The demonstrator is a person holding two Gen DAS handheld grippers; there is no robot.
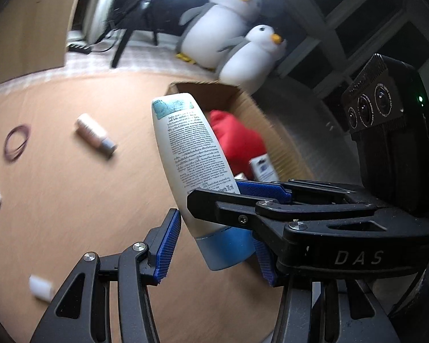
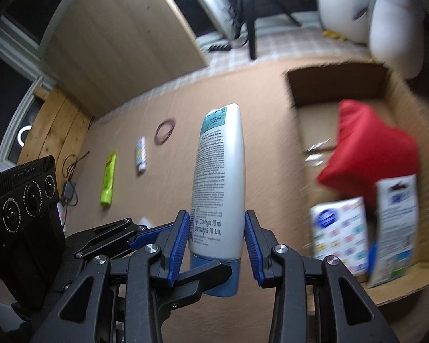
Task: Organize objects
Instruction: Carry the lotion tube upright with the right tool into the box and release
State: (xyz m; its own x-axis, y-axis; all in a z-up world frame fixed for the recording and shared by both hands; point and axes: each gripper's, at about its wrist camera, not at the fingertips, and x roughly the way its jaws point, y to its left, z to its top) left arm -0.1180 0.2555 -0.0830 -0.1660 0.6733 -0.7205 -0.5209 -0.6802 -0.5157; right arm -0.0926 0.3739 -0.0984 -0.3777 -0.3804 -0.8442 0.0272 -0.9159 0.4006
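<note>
Two grippers hold one white bottle (image 2: 218,183) cap-down, long axis upright: the right gripper (image 2: 217,240) clamps its lower body, the left gripper (image 1: 214,245) straddles its blue cap, and the cardboard box (image 2: 391,91) lies to the frame's right, nearest the right gripper.

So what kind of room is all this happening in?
Probably a room in someone's home: two plush penguins sit on a checked blanket, near a wooden table scattered with toiletries.
</note>
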